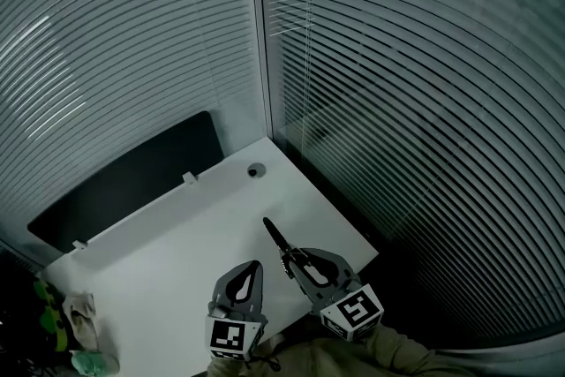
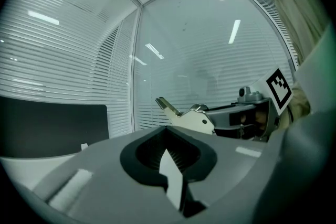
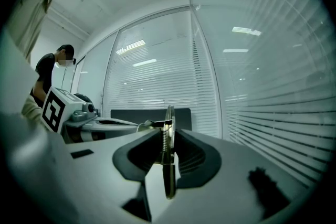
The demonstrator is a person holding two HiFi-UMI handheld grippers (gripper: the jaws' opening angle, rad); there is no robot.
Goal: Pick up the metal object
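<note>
over white desk (image 1: 212,229) | right claw (image 1: 289,260) clamps thin flat metal object (image 3: 168,165)

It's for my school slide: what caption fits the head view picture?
Right gripper holds a thin metal object over the white table; left gripper waits shut and empty beside it.

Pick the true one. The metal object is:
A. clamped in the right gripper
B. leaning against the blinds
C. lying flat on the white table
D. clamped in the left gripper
A: the right gripper has its jaws closed on the metal object, which sticks out above the table.
</note>
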